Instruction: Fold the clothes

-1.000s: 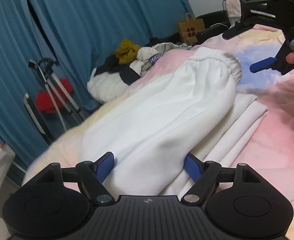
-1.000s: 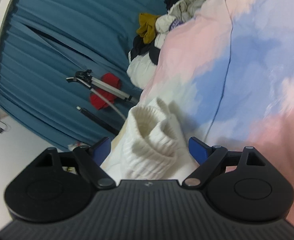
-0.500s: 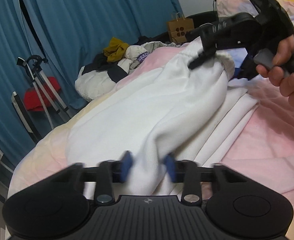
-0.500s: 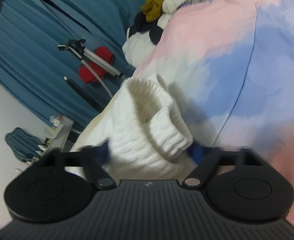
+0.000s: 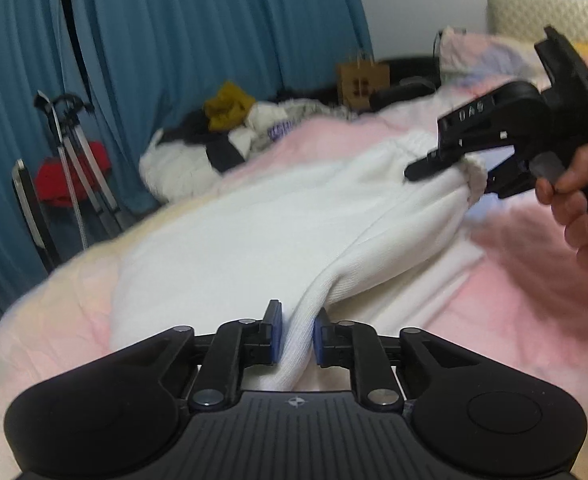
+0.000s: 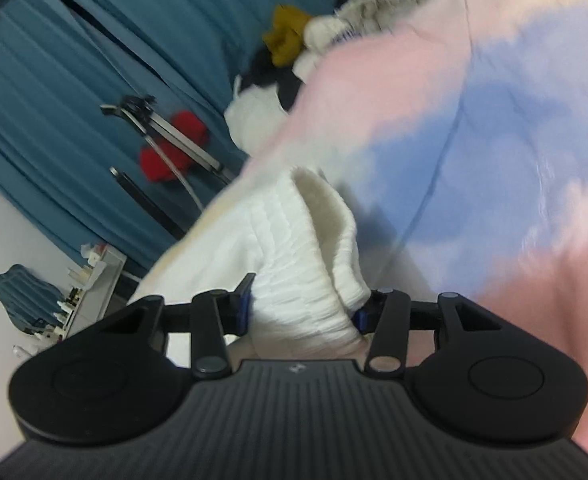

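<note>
Left side of the left wrist view: blue curtain (image 5: 173, 60), with a folded metal stand (image 5: 73, 168) and something red (image 5: 65, 176) leaning at its foot. Further right, a pile of clothes (image 5: 229, 132) at the far edge of the bed (image 5: 534, 248), yellow piece on top, brown paper bag (image 5: 362, 80) behind it.

White garment (image 5: 273, 232) lies across the bed's pink, yellow and blue cover, stretched from near the lower middle of the view up to the right.

Left claw (image 5: 297, 338): nearly closed, blue pads pinching a bunched fold of the white garment's near end. Fabric runs straight up out of the jaws. Little change in its gap over the last half second.

Right claw (image 5: 460, 170): in the left view it's at upper right, held by the person's hand (image 5: 574, 192), clamped over the ribbed cuff (image 5: 476, 172) at the far end, which is lifted off the bed. Fabric sags between the two claws.

Right wrist view confirms it: right claw (image 6: 304, 312) about half open, thick ribbed cuff (image 6: 306, 264) filling the gap, both pads pressed against it. Jaws have just been closing on it. Cuff opening faces away from the camera, the bed's (image 6: 494, 140) blue and pink patches beyond. Same curtain (image 6: 93, 60) and stand (image 6: 173, 136) at left, a small cluttered shelf (image 6: 93, 280) below them. Both views are a bit motion-blurred.
</note>
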